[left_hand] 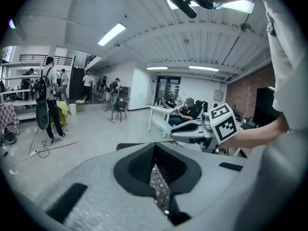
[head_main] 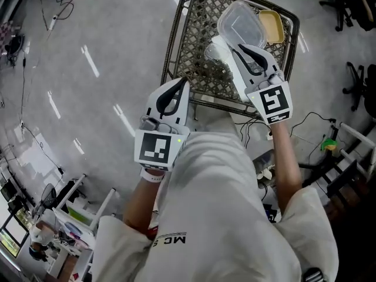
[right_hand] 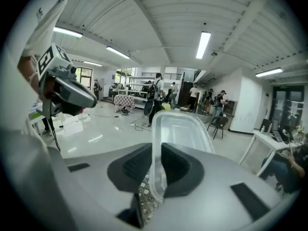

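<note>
My right gripper [head_main: 237, 48] [right_hand: 156, 177] is shut on the rim of a clear plastic container [head_main: 241, 21] [right_hand: 180, 129], which it holds tilted above a dark wire-mesh table [head_main: 194, 40]. A yellow shallow tray [head_main: 271, 26] lies on the table's far right corner, just beyond the container. Another clear plastic piece [head_main: 216, 53] sits under the container. My left gripper [head_main: 185, 82] [left_hand: 156, 170] hovers at the table's near left edge, jaws together with nothing between them; the mesh top shows below them. The right gripper [left_hand: 192, 131] also shows in the left gripper view.
The floor around the table is glossy grey. Black office chairs [head_main: 359, 84] stand to the right, and cables [head_main: 305, 122] and clutter lie near the person's feet. Several people [left_hand: 50, 97] and white desks [left_hand: 161, 117] are far off in the hall.
</note>
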A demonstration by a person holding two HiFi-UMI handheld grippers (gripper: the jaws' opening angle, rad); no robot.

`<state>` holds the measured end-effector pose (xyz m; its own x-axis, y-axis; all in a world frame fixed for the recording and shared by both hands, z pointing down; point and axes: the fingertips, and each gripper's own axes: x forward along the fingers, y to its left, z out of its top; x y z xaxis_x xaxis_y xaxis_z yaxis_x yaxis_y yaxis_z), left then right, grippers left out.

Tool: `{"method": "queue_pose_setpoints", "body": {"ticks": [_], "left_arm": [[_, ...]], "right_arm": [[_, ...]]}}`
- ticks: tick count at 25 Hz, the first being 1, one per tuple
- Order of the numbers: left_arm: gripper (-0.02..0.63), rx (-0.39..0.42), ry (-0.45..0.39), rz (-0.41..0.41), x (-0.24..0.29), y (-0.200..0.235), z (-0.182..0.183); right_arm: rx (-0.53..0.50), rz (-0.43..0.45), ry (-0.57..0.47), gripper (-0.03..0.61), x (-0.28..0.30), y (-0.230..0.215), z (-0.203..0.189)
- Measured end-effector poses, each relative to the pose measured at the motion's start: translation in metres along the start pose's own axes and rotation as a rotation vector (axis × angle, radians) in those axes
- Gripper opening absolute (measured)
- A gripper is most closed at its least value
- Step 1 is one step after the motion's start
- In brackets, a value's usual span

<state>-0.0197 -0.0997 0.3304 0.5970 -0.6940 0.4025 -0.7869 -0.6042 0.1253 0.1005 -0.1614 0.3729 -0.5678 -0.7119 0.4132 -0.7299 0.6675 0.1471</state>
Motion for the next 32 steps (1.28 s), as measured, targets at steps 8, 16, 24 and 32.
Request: {"method": "queue_pose_setpoints", "body": {"ticks": [8, 16, 24, 32], "left_arm": [[0.023, 0.022, -0.095, 0.027, -0.019, -0.003, 0.028], [0.023, 0.039, -0.174, 0.060, -0.044, 0.006, 0.053], [0.023, 0.034, -0.185, 0.069, -0.055, 0.008, 0.050], [0.023, 0.042, -0.186, 0.061, -0.055, 0.003, 0.053]], "right_arm": [[0.051, -0.125, -0.140, 0.074, -0.071, -0.003, 0.060], [0.111, -0.210, -0.213, 0.077, -0.118, 0.007, 0.084], [0.159, -0.297, -0.217, 0.077, -0.137, 0.012, 0.069], [0.194, -0.316, -0.220, 0.076, -0.146, 0.011, 0.062]]}}
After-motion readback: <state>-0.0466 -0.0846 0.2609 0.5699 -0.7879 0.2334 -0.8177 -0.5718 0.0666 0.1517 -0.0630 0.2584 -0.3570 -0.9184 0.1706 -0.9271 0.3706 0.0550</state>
